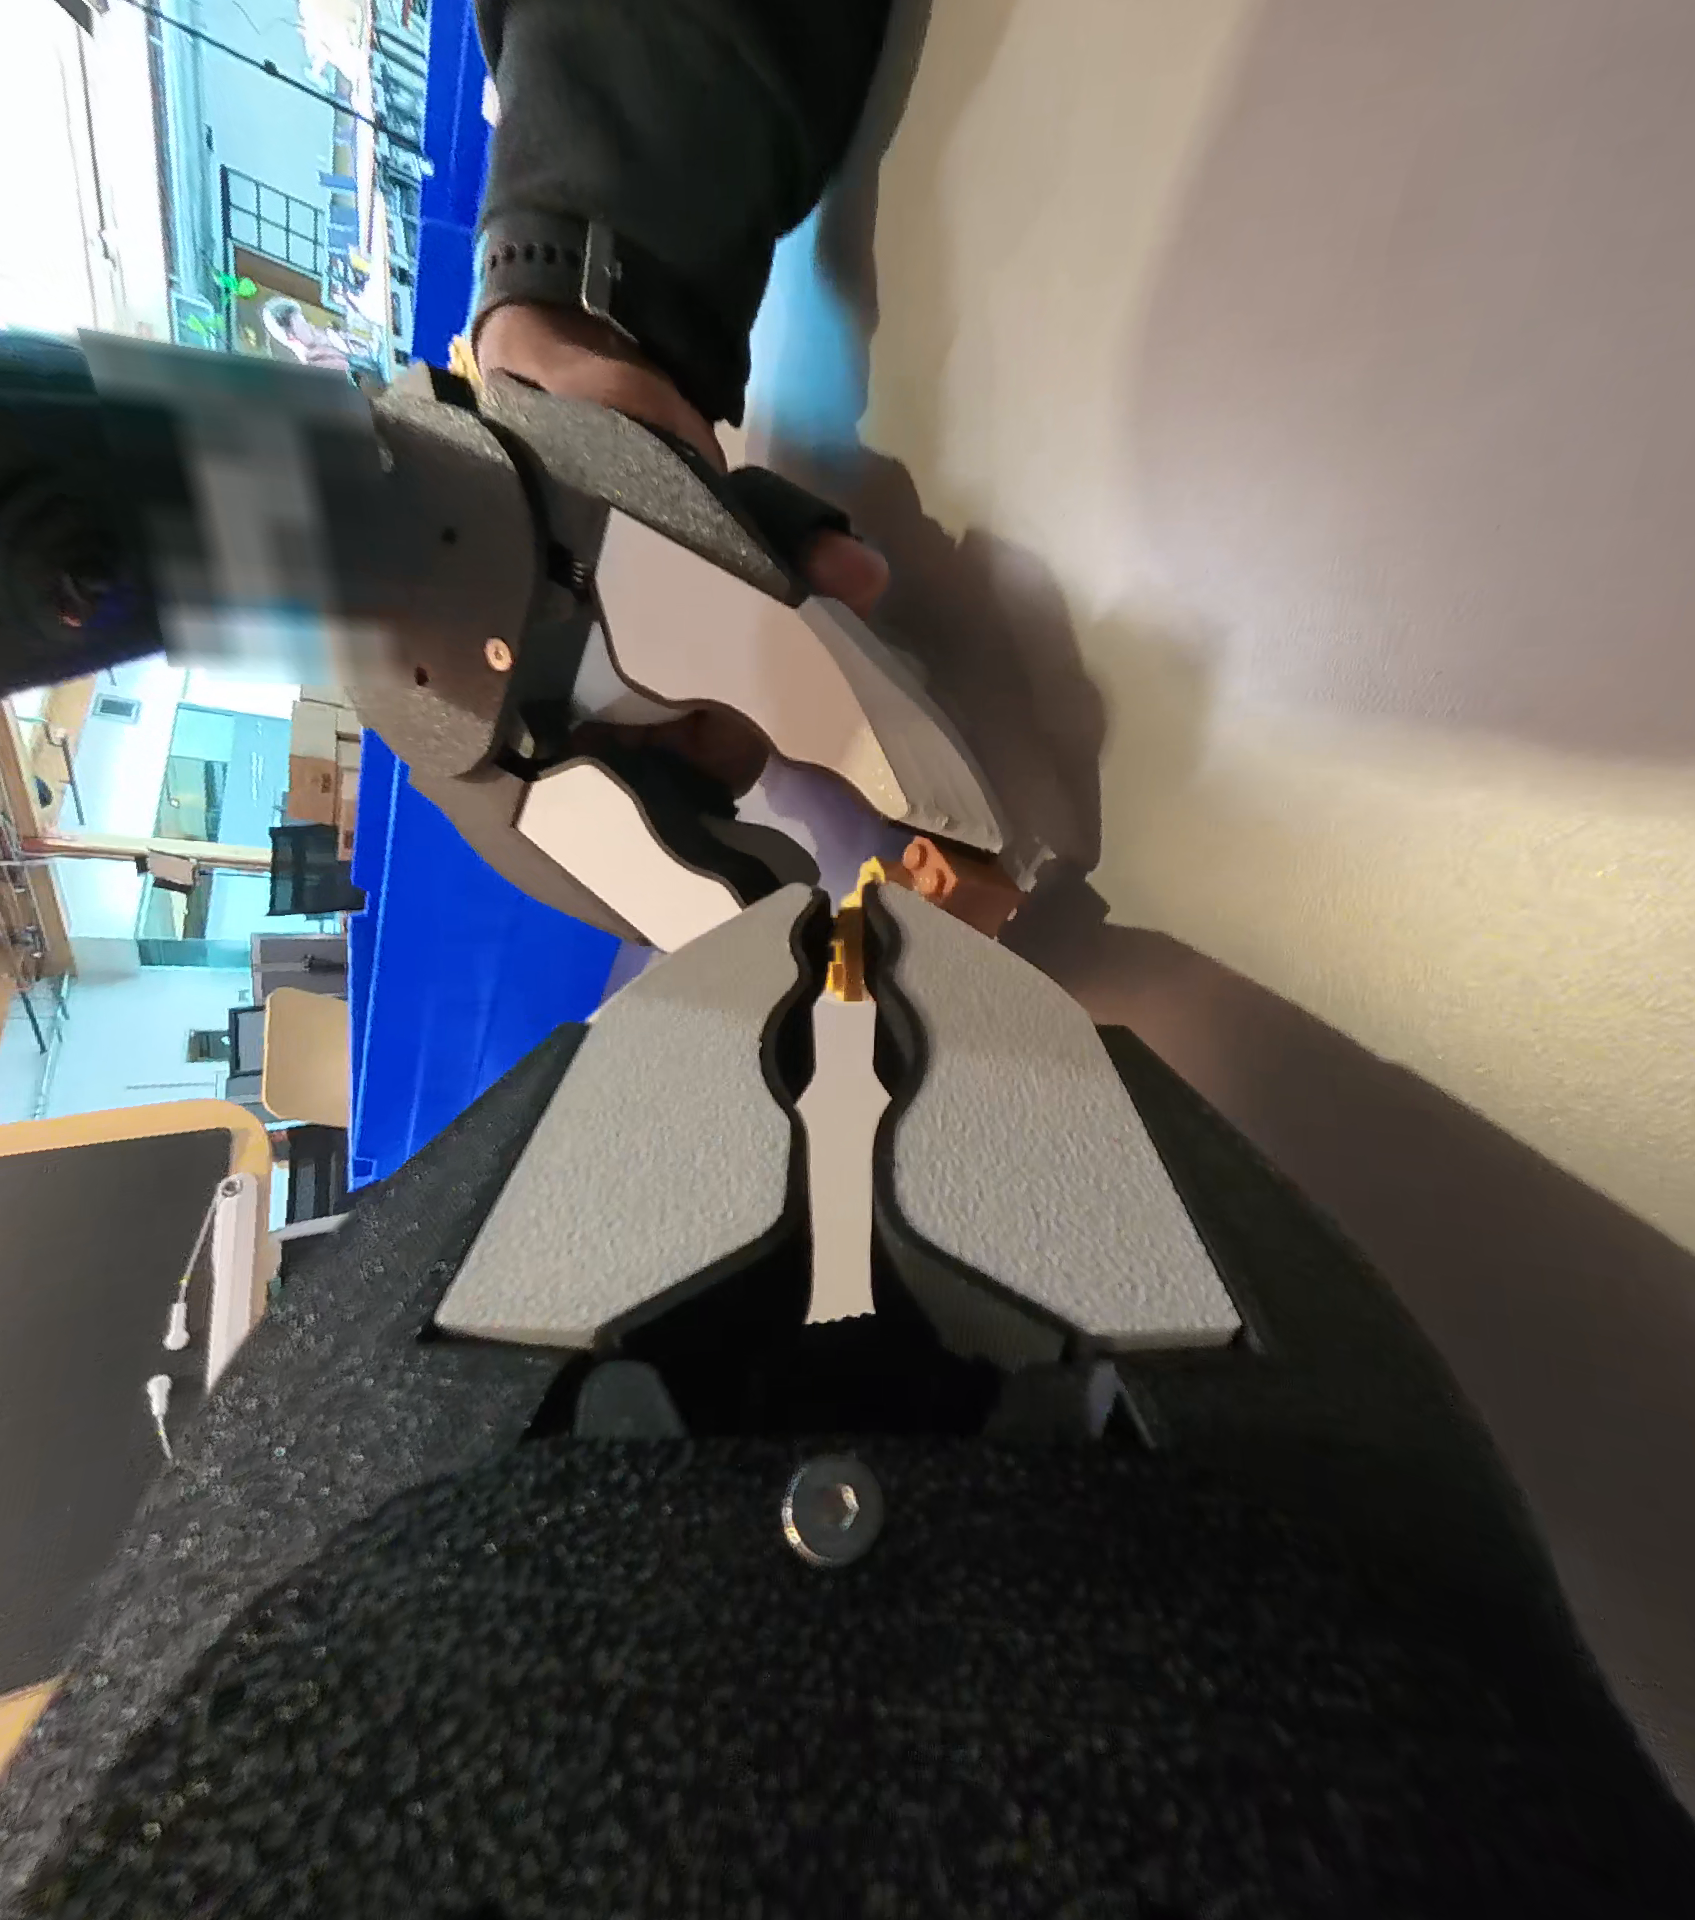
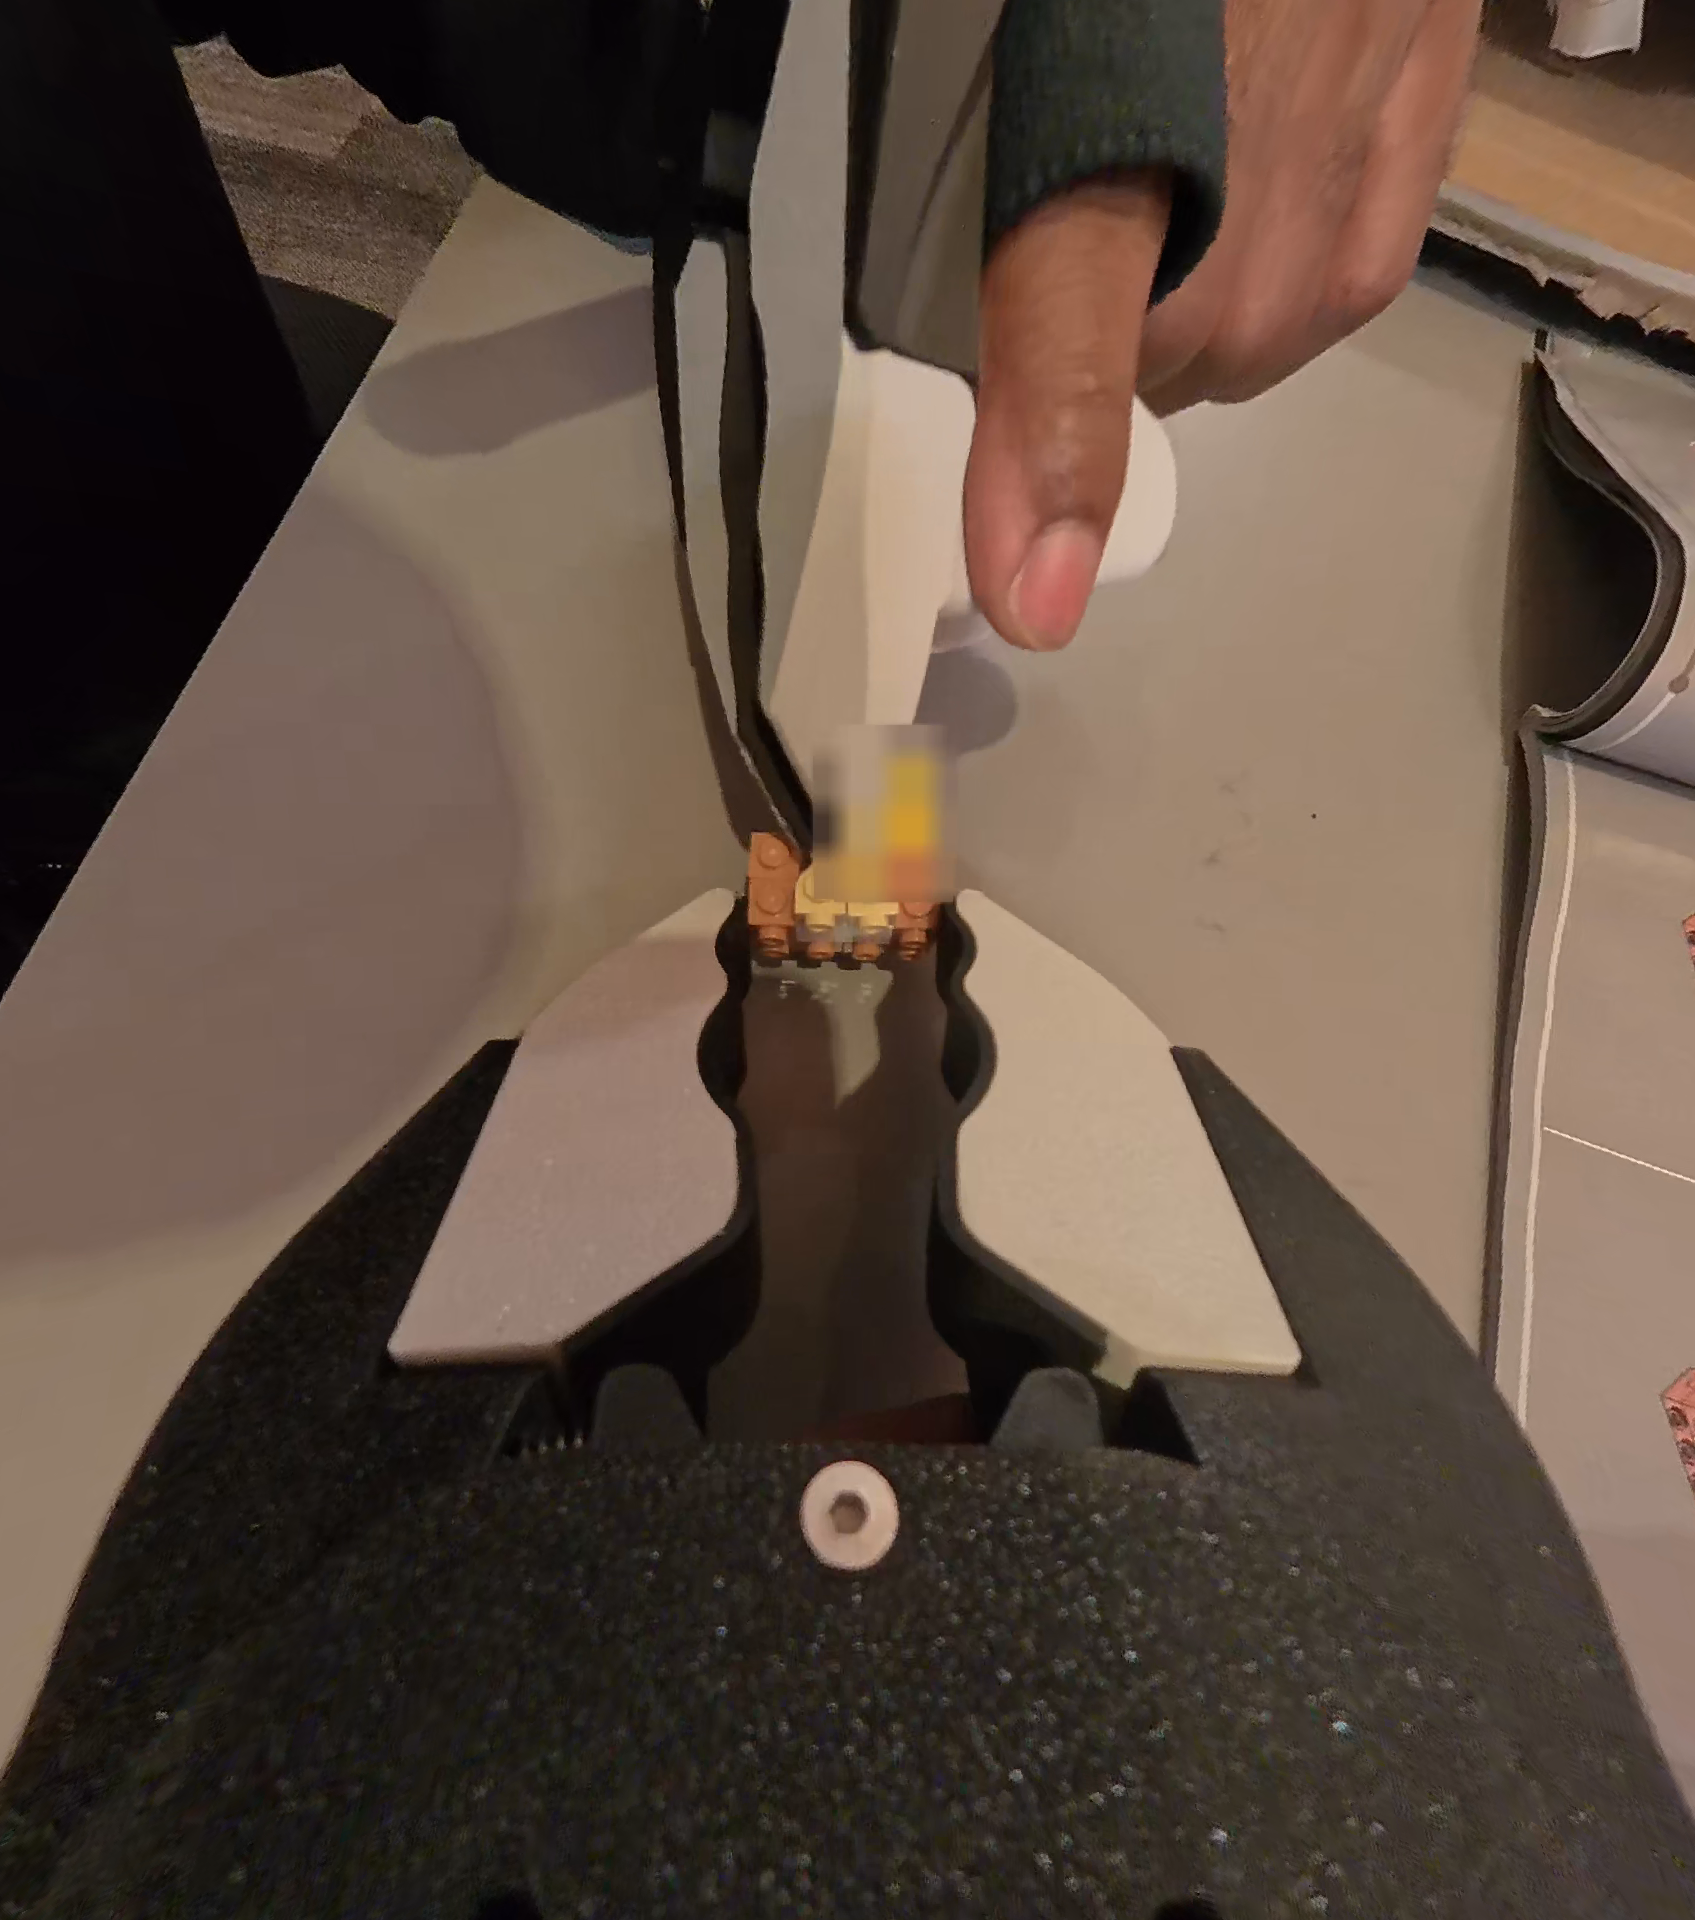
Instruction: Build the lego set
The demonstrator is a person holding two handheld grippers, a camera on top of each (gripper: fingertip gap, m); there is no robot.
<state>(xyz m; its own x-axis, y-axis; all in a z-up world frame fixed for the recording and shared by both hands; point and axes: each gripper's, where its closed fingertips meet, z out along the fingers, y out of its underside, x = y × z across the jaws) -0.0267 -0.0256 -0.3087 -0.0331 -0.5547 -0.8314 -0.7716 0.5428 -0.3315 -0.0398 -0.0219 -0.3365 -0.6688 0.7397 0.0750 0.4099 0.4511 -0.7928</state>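
The right gripper (image 2: 848, 935) has its jaws at a middling width, pressed on either side of a small block model (image 2: 770, 899) built of brown and tan studded bricks. The model sits on the pale worktop (image 2: 303, 831), out in its open middle, well clear of the near edge. Held this way, the model looks braced from both sides so it cannot slide.

The left gripper (image 1: 848, 935) has its jaws drawn narrow on a small yellow piece (image 1: 848, 961), pinched right at the tips and brought up against the brown model (image 1: 957, 883). Its tips touch or nearly touch the model; which, I cannot tell.

The right wrist view shows the model's rows of studs, the left hand (image 2: 1186, 260) with one finger stretched down over its gripper, and a grey instruction sheet (image 2: 1653, 1039) with brick drawings toward the worktop's right edge. The yellow piece is largely hidden there under a mosaic patch. The left wrist view shows that piece plainly, along with the other gripper's wider jaws and a blue bin (image 1: 469, 935) beyond the worktop.
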